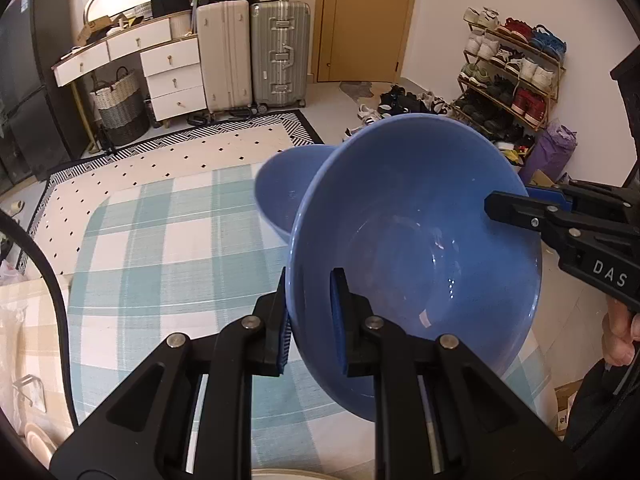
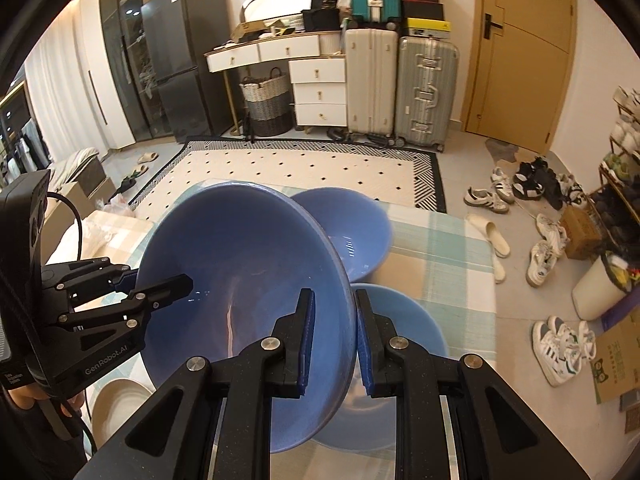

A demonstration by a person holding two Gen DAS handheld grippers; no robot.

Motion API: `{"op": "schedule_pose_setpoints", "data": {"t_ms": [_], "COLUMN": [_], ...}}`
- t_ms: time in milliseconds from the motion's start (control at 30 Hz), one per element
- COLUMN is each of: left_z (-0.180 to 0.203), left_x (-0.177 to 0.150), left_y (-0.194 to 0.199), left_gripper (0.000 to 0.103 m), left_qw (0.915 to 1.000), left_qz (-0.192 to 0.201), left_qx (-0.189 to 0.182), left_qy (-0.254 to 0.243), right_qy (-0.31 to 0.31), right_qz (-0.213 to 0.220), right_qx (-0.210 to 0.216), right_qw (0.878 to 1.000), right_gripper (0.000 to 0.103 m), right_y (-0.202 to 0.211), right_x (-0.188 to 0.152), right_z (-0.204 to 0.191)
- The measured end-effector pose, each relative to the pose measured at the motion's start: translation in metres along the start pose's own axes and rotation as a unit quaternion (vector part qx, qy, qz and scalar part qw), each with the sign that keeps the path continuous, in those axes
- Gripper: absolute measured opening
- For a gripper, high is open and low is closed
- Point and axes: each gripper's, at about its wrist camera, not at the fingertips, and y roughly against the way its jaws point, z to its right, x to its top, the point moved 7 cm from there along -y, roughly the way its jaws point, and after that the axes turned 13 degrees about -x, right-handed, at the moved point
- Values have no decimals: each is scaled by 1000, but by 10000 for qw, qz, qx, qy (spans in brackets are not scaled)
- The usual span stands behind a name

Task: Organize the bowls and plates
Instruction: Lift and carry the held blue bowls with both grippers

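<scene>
A large blue bowl [image 1: 416,248] is held tilted above the checked tablecloth [image 1: 168,240], gripped on opposite rims by both grippers. My left gripper [image 1: 310,320] is shut on its near rim. My right gripper [image 2: 334,336] is shut on the other rim of the same bowl [image 2: 240,272]; it shows in the left wrist view [image 1: 516,204] at the right. A second blue bowl [image 1: 280,192] stands behind it on the table and also shows in the right wrist view [image 2: 352,232]. A lighter blue bowl [image 2: 404,328] sits under my right gripper.
A beige plate [image 2: 120,408] lies at the table's near left edge. Beyond the table are a patterned rug [image 2: 304,168], suitcases [image 2: 400,88], a white dresser [image 2: 316,84], loose shoes [image 2: 520,192] and a shoe rack [image 1: 516,76].
</scene>
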Motion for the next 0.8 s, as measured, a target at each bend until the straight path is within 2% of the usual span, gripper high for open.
{"op": "schedule_pose_setpoints", "data": {"t_ms": [367,800], "left_z": [57,61], "left_x": [14,11], "left_y": [-43,-95], "left_gripper": [14,14], "left_qw": [9993,9978], "left_qz": [-212,-564], "left_qx": [-196,-251], "left_qy": [-244,-222], "right_qy": [-365,-482], "right_qz": [-183,-496], "right_qx": [-203,-214], "right_qw": [9990,9974], "right_gripper": [19,19], "right_y": [-9,-48], "right_x": [-17,-32], "right_z": [54,74]}}
